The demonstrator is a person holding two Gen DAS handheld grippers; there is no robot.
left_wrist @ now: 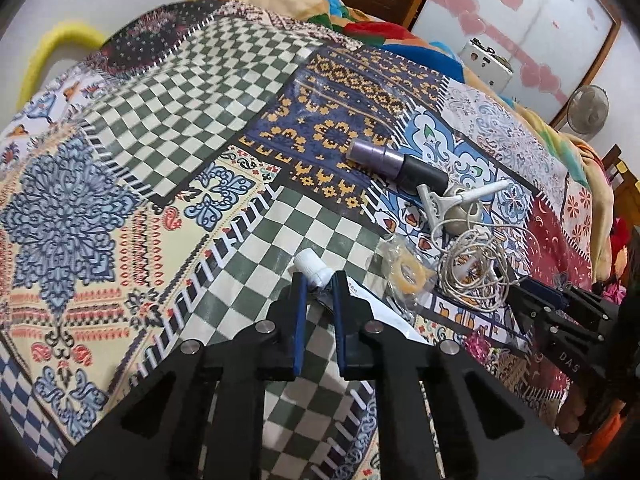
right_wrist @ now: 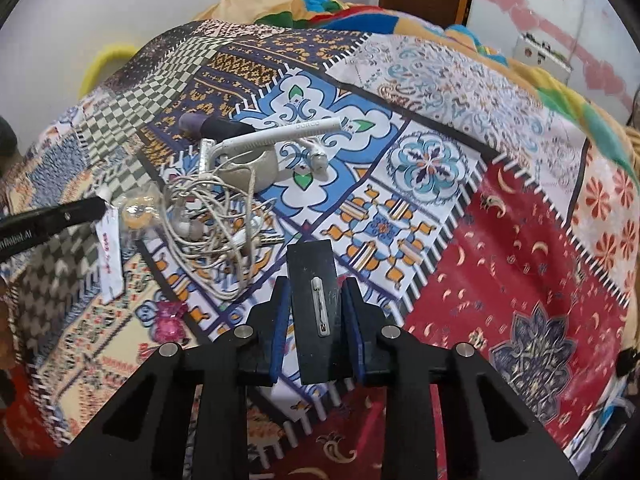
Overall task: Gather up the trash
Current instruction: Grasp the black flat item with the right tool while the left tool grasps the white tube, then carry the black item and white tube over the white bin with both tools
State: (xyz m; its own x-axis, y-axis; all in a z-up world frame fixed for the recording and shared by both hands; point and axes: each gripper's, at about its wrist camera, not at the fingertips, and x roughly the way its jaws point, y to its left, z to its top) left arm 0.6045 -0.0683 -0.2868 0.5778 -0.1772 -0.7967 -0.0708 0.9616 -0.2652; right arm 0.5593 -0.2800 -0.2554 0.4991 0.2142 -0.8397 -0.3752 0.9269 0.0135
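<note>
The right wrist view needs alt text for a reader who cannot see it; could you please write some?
The right claw grips a flat black card with a pin on it, above a patchwork bedspread. Up and left lies a tangle of white earphone cable; the left claw holds a white tube at the left edge.

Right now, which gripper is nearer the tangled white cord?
Right. The right gripper, shut on a black card, sits just beside the cord; the left gripper grips a tube beyond the plastic wrapper.

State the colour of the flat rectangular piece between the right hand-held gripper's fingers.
Black flat piece, with a silver safety pin; right wrist view.
</note>
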